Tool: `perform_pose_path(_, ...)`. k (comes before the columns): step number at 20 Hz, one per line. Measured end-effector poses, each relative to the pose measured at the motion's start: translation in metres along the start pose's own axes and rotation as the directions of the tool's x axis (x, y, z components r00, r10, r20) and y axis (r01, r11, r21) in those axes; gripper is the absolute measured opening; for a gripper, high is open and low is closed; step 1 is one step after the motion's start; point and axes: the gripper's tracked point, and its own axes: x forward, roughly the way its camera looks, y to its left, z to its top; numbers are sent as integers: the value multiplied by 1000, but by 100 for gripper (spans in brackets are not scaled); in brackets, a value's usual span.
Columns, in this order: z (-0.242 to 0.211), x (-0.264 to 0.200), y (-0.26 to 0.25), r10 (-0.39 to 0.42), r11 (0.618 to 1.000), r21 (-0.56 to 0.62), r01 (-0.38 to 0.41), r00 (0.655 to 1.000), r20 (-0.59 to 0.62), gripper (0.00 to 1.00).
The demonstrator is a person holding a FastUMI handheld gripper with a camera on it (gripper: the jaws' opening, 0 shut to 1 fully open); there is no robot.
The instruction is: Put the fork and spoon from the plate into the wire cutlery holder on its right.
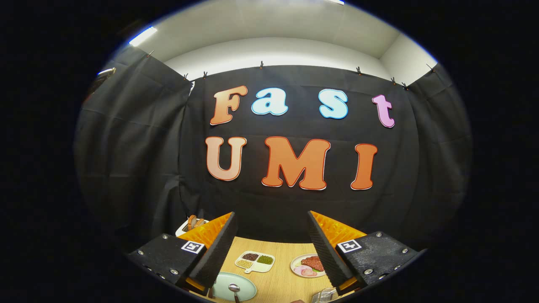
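The gripper [271, 248] hung with its fingers spread wide, holding nothing, above a wooden table [280, 252]. Between them lay a pale green plate [244, 290] bearing a spoon [234, 288], with the wire cutlery holder [324, 296] to its right. Beyond sat a divided dish of beans [255, 261] and a plate of meat [307, 266].
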Motion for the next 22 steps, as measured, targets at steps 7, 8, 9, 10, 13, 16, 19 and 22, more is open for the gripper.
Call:
perform_pose_path(7,-16,2,-13,69,998,6,-69,997,-34,99)
perform_pose_path(8,-21,2,-15,82,997,9,-82,995,-50,99)
perform_pose_path(9,-26,2,-17,99,995,11,-98,993,-64,99)
perform_pose_path(10,-30,3,-19,111,994,13,-111,991,-76,99)
perform_pose_path(13,-44,5,-22,163,987,28,-161,981,-109,99)
perform_pose_path(16,-72,7,-15,208,978,36,-205,959,-192,99)
perform_pose_path(19,-110,11,1,215,976,31,-216,928,-305,99)
perform_pose_path(22,-156,6,33,235,971,67,-230,860,-454,99)
